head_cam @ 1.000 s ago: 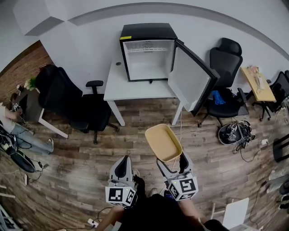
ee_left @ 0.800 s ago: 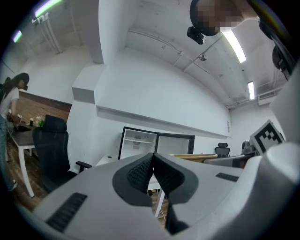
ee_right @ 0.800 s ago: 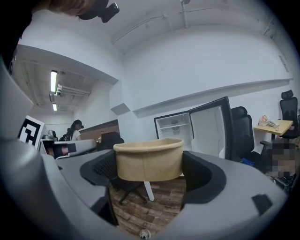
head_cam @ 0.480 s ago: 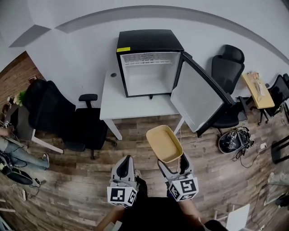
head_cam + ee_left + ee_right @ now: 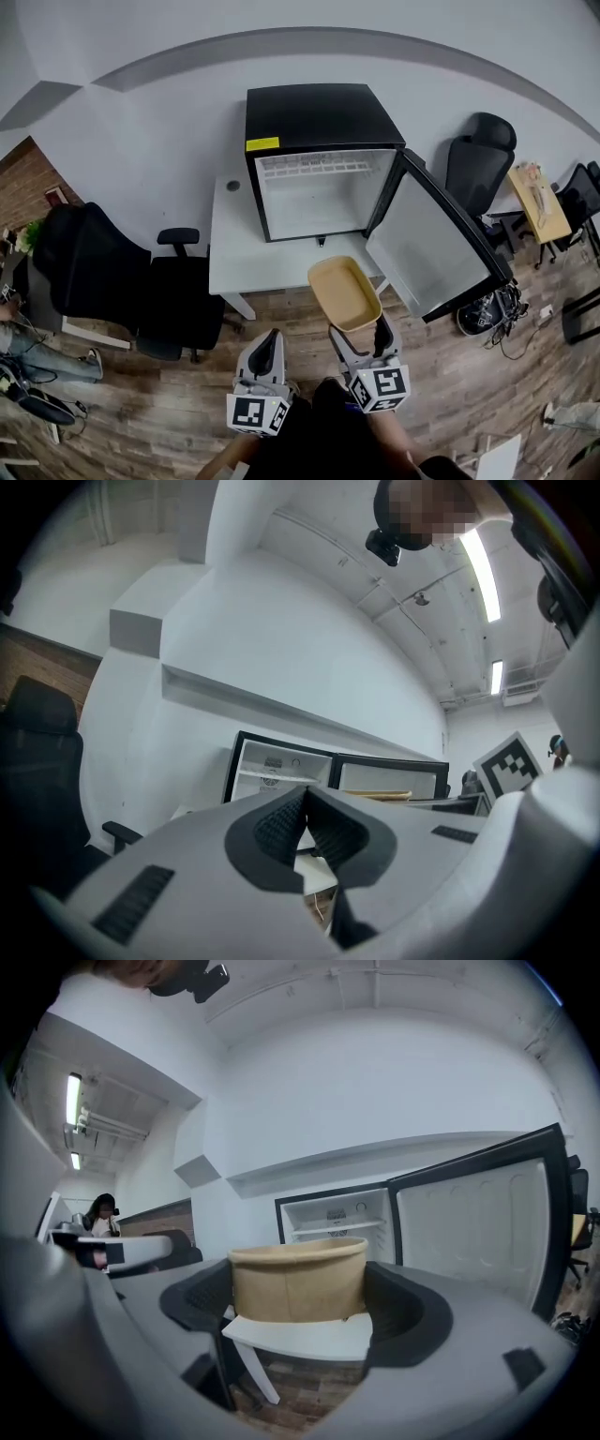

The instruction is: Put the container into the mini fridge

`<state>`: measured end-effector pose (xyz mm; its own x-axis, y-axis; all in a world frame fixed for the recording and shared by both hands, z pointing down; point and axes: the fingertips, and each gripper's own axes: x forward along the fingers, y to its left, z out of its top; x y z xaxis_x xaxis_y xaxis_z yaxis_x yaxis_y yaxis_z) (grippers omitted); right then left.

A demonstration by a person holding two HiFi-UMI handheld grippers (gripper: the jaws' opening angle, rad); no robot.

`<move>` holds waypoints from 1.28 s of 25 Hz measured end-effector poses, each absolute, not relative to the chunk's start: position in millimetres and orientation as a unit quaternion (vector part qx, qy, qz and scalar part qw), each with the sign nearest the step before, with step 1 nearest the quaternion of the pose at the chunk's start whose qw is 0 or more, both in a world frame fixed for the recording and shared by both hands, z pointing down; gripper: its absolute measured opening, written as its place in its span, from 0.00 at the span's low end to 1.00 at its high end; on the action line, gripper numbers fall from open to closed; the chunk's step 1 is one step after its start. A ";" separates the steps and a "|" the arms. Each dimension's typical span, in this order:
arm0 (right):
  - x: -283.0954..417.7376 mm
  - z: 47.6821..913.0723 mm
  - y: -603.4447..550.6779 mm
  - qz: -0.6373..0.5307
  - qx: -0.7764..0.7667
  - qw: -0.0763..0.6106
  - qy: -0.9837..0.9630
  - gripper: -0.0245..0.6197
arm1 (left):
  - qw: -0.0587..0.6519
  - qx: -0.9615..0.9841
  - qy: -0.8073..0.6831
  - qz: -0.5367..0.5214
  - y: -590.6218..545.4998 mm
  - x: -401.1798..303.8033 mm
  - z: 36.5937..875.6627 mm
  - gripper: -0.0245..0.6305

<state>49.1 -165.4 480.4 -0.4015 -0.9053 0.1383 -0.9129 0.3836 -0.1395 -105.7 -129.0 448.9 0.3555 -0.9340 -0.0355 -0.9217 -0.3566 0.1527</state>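
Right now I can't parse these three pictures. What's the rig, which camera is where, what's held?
No robot here: a person carries a two-jaw gripper in each hand. The head view looks down from a camera on the person's head; the other two cameras ride on the grippers and look along their jaws. The right gripper is shut on a tan container, seen between its jaws in the right gripper view. The left gripper is shut, with nothing in it. Ahead, a black mini fridge stands on a white table, its door swung open. Black office chairs stand nearby.
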 end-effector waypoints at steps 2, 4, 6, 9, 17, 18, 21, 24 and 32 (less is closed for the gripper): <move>48.1 474.9 -193.8 0.092 0.551 0.016 -0.829 0.74 | 0.054 0.823 -0.563 -0.062 -152.1 -106.2 445.8 0.05; 49.4 470.6 -226.0 0.085 0.554 0.010 -0.828 0.74 | 0.046 0.824 -0.562 -0.064 -179.4 -103.8 442.4 0.05; 52.0 469.5 -257.2 0.080 0.554 0.007 -0.829 0.74 | 0.039 0.823 -0.563 -0.065 -205.7 -100.2 439.5 0.05; 57.6 465.8 -302.6 0.073 0.554 0.006 -0.829 0.74 | 0.034 0.819 -0.569 -0.069 -242.0 -94.5 434.2 0.05; 73.7 458.5 -415.4 0.053 0.571 0.004 -0.819 0.74 | 0.035 0.820 -0.566 -0.075 -313.2 -79.2 426.5 0.05; 74.7 459.6 -426.0 0.052 0.574 0.003 -0.817 0.74 | 0.037 0.821 -0.565 -0.075 -319.0 -78.0 427.7 0.05; 76.9 462.6 -454.3 0.051 0.582 0.001 -0.811 0.74 | 0.042 0.822 -0.563 -0.077 -334.8 -76.0 430.3 0.05; 77.6 467.3 -477.6 0.052 0.588 0.000 -0.807 0.74 | 0.044 0.821 -0.564 -0.076 -349.0 -76.5 432.7 0.05; 76.2 483.6 -536.6 0.053 0.600 0.011 -0.798 0.74 | 0.045 0.813 -0.576 -0.073 -376.9 -80.8 433.6 0.05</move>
